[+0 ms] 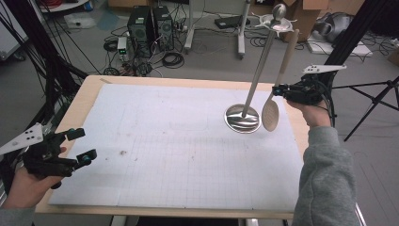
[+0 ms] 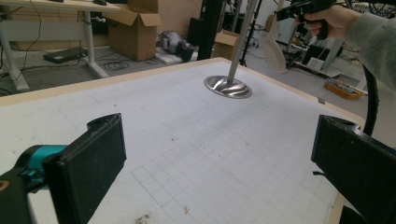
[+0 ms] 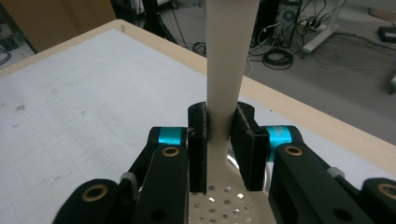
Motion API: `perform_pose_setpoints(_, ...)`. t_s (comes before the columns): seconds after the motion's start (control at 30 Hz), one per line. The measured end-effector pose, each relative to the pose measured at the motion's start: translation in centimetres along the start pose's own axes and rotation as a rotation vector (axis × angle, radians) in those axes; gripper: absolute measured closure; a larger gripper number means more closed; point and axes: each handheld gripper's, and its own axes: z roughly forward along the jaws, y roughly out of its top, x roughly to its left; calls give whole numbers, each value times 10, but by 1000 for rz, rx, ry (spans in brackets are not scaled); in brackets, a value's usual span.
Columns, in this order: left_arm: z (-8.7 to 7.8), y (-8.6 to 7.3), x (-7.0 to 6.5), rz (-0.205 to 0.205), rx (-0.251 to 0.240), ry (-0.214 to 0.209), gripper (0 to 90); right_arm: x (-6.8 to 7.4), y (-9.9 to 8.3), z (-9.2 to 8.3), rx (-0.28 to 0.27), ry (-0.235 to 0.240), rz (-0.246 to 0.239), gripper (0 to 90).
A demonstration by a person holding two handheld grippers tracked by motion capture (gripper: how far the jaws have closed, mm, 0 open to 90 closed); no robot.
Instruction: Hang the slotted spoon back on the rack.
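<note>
The right gripper (image 1: pixel 278 89) hangs above the table's far right part, with a cream slotted spoon (image 1: pixel 270 114) between its 2 jaws at the neck, just above the perforated bowl. In the right gripper view the spoon's handle (image 3: pixel 229 56) rises straight up between the black pads (image 3: pixel 198 140); the left pad seems to touch it, while a thin gap may show at the other, so the grip looks light and the contact is hard to judge from this angle. In the high view the spoon hangs bowl down, its handle tilted up and away, leaning near the top of a steel utensil stand (image 1: pixel 242 118). The stand's round base rests on the white gridded mat (image 1: pixel 164 150), just beside the spoon's bowl, with a thin pole (image 1: pixel 261 61) slanting up from it.

The left gripper (image 1: pixel 80 146) hovers over the mat's near left edge, jaws spread wide with nothing between them, well apart from the stand.
</note>
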Motion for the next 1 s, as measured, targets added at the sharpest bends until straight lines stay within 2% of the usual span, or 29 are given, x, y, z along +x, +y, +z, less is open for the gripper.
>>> perform_pose_setpoints(0.17,0,-1,1,-3,-3,8,35,3,-7,-6,-39,-25,4,571)
perform_pose_setpoints(0.27,0,-1,1,0,-3,9,36,6,-8,-10,-43,-38,5,436)
perform_pose_setpoints(0.33,0,-1,1,3,-3,11,35,11,-8,-13,-71,-48,2,350)
perform_pose_setpoints(0.53,0,0,1,4,-6,13,35,24,-15,-17,-130,-64,-12,191)
perform_pose_setpoints(0.63,0,-1,2,3,-6,14,35,30,-21,-16,-140,-68,-23,156)
perform_pose_setpoints(0.83,0,0,1,6,-10,10,35,47,-37,-12,-177,-54,-25,144)
perform_pose_setpoints(1.0,1,1,0,13,-15,2,35,54,-48,-8,-160,-32,-37,143)
